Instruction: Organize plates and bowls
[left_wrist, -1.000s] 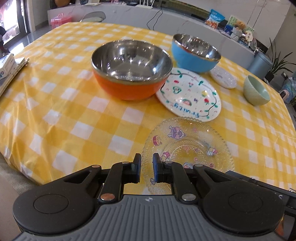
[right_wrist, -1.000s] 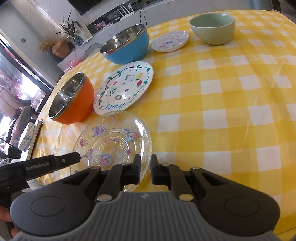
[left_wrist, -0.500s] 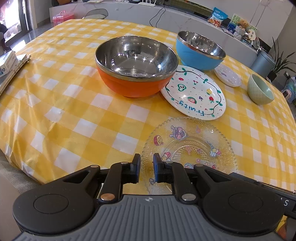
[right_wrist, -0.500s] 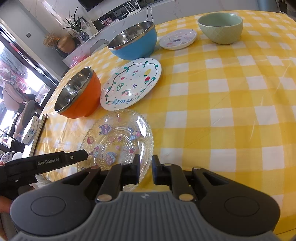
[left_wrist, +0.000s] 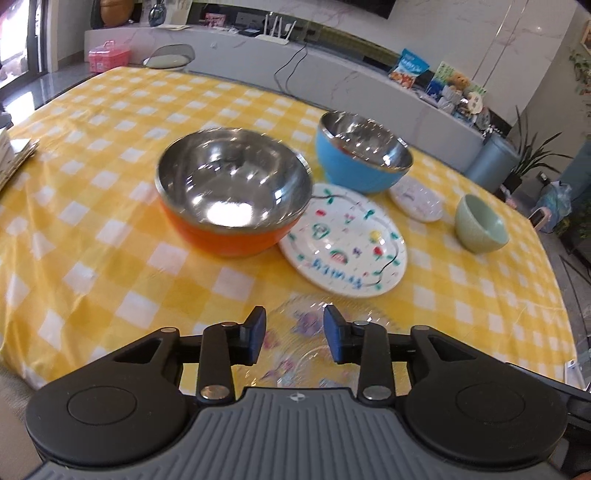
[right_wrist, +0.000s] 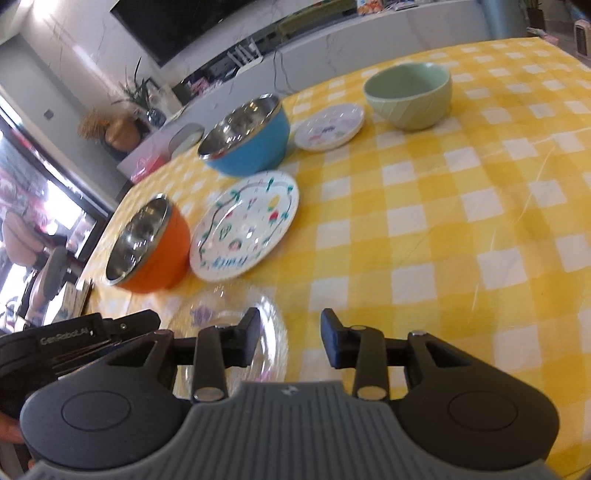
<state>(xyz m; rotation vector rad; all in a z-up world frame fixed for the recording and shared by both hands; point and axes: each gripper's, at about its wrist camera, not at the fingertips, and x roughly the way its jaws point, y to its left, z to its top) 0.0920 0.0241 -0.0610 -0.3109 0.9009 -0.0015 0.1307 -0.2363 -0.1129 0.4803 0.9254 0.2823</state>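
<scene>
While both grippers hung over the near edge of the yellow checked tablecloth (left_wrist: 92, 236), their jaws had just been opening and stood partly spread, gripping nothing. The left gripper (left_wrist: 294, 338) sat above the clear glass plate (left_wrist: 295, 332), pads off it. The right gripper (right_wrist: 288, 341) was at that plate's right rim, also not touching as far as I could see. Beyond it sat the orange bowl (left_wrist: 229, 195), pretty much touching the fruit-painted plate (left_wrist: 345, 240), then the blue bowl (left_wrist: 364, 153), a small saucer (left_wrist: 417, 199) and the green bowl (left_wrist: 480, 227) off right. Kinda blurry though.
</scene>
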